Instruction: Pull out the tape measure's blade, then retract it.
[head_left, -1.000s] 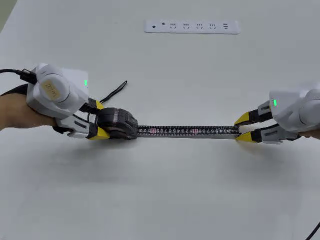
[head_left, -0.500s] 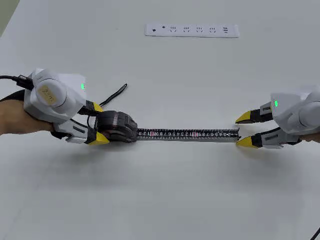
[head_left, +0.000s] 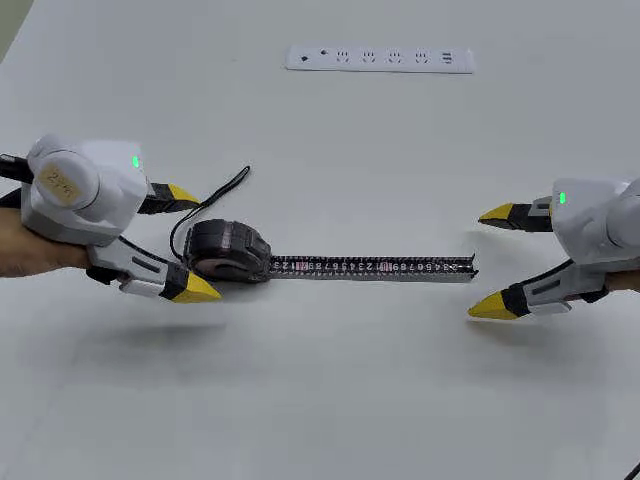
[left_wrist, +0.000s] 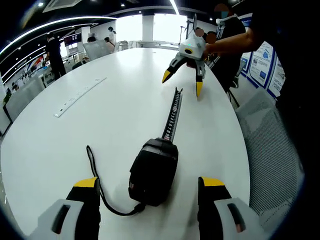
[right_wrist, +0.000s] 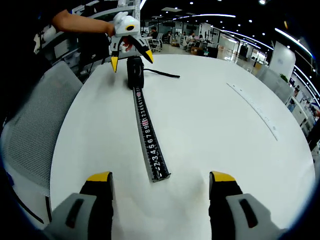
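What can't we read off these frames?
- Blade lock on the black tape measure case: the left gripper view faces the case's rear, so its own body hides the blade mouth. The head view is too small to show it.
- Markings on the black numbered blade: too small in the head view. In the right gripper view, digits far from the tip blur.
- Switch state on the white power strip: too small in the head view.

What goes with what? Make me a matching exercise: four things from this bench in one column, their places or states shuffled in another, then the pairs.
1 tape measure case
2 blade
3 power strip
4 right gripper

a open, just past the blade's tip
b white, farthest from both grippers
c extended, lying flat
d ungripped, between open jaws of the left gripper

Pairs: 1-d, 2-c, 3-b, 4-a
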